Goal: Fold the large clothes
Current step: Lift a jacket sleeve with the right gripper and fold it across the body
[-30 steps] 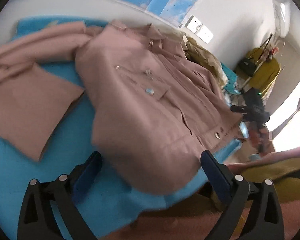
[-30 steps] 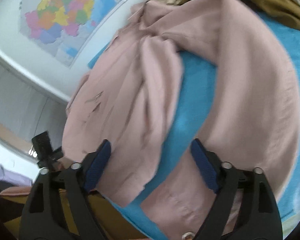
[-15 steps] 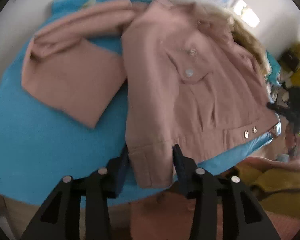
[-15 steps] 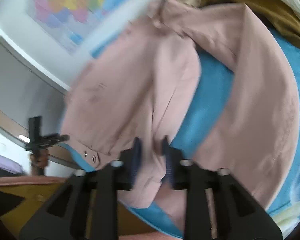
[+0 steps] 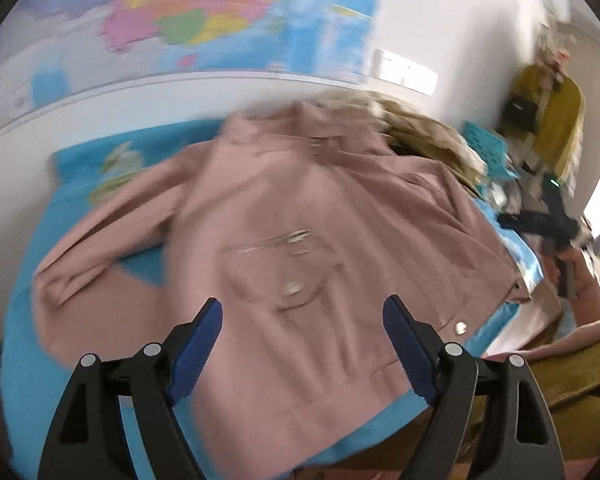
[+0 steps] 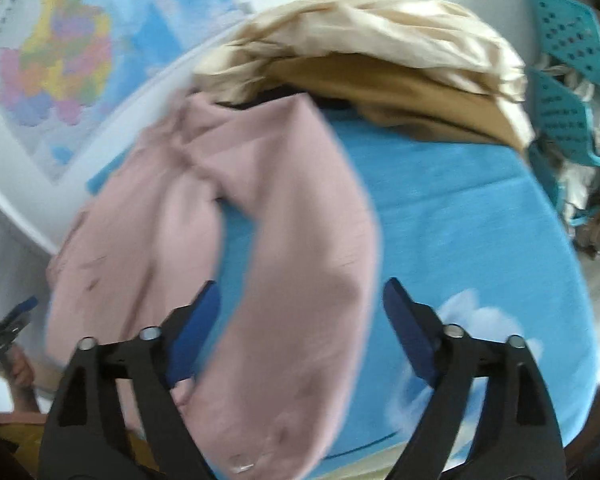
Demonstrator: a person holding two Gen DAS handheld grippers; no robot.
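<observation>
Jacket [image 5: 300,240] is lying flat, front up, on the blue cloth [image 5: 32,380] covering the table, collar at the far side by the wall, hem at the near edge. Half a sec ago both grippers were pinched on the hem; now left gripper [image 5: 302,316] and right gripper [image 6: 300,300] are both hanging w/ fingers spread wide and nothing between them, so the hem has been let go. Judging from that, the straighten-out pull is finished and the garment is sitting ready for its first real fold. Left sleeve [image 5: 100,240] is bending back on itself at the left, blue showing in the gap. Right sleeve [image 6: 308,240] is running down toward the near edge, cuff w/ snap right under the right gripper, so probably the next grab.

Around: a tan clothes pile [image 6: 380,52] is crowding the far right corner, touching the collar area, and may be limiting room there. Teal perforated pieces [image 6: 564,80] are sitting further right. Map [image 5: 200,12] is hanging on the wall behind. Both views are motion-blurred, so fine creases can't be read.
</observation>
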